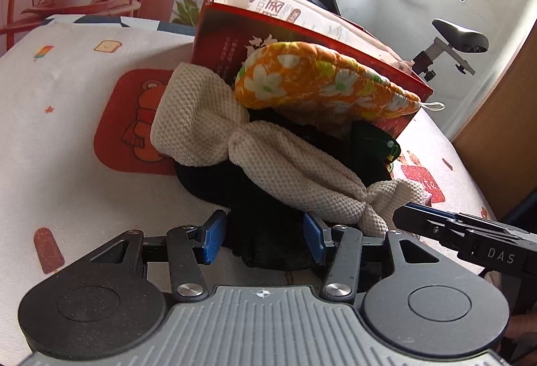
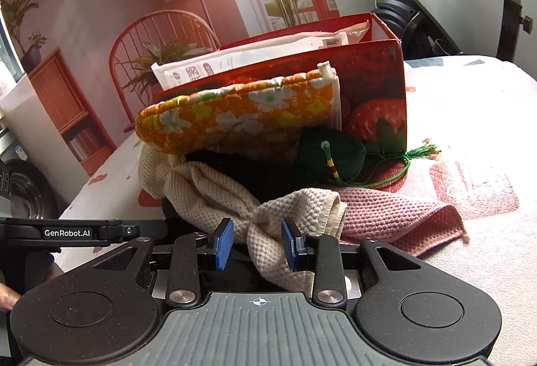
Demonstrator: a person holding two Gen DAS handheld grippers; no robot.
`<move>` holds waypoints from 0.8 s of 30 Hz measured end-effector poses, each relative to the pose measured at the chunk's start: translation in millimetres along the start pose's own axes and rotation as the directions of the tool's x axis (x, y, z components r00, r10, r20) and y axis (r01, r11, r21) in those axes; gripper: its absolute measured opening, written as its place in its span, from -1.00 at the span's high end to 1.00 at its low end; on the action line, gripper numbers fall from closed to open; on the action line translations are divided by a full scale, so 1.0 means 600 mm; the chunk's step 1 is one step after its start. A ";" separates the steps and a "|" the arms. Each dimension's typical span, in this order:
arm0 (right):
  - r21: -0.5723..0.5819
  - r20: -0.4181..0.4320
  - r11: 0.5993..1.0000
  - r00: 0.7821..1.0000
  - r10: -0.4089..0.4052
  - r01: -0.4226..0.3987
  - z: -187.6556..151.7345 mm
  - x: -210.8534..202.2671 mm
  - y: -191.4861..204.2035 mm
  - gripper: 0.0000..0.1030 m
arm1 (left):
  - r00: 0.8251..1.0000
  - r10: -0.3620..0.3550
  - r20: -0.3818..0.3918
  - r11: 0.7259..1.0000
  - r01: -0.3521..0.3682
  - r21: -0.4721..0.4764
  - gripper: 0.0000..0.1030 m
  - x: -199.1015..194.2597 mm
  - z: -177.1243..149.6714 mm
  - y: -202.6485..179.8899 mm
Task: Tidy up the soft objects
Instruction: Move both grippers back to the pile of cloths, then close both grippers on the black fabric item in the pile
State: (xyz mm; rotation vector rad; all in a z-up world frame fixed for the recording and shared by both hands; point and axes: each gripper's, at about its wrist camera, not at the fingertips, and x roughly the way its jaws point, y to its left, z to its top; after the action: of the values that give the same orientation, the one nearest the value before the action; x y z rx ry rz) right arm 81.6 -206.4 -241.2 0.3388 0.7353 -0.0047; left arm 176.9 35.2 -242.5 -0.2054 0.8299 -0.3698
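Note:
A pile of soft things lies on the printed table cover against a red strawberry box (image 2: 369, 77). An orange floral oven mitt (image 1: 319, 87) leans on top. Under it are a twisted cream knit cloth (image 1: 268, 158), a black knit cloth (image 1: 265, 242), a dark green pouch (image 2: 329, 154) with a tassel cord, and a pink cloth (image 2: 396, 215). My left gripper (image 1: 263, 238) is half closed, with the black cloth filling the gap between its blue pads. My right gripper (image 2: 256, 242) is narrower, its pads on the bunched end of the cream cloth (image 2: 265, 231).
The red box (image 1: 221, 34) holds white plastic packets and stands behind the pile. An exercise bike (image 1: 453, 40) stands beyond the table's far side, and a wooden panel is at the right. The right gripper's finger (image 1: 423, 220) reaches in beside my left one.

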 end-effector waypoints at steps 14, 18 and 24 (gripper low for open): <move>-0.079 -0.071 0.996 0.997 0.035 -0.040 -0.026 0.019 0.033 0.18 | 0.995 0.097 0.007 0.995 -0.097 -0.023 0.76 -0.016 -0.033 0.010; -0.105 -0.069 0.993 0.997 0.041 -0.048 -0.025 0.018 0.044 0.18 | 0.989 0.149 -0.001 0.987 -0.149 -0.064 0.76 -0.024 -0.036 0.022; -0.109 -0.067 0.991 0.995 0.076 -0.083 -0.022 0.015 0.050 0.18 | 0.987 0.158 -0.011 0.986 -0.158 -0.061 0.75 -0.020 -0.035 0.024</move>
State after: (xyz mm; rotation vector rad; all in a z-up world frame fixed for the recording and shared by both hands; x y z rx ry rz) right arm 83.3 -173.2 -247.1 0.2616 0.7806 0.1224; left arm 157.1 52.6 -253.2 -0.1940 0.8585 -0.1963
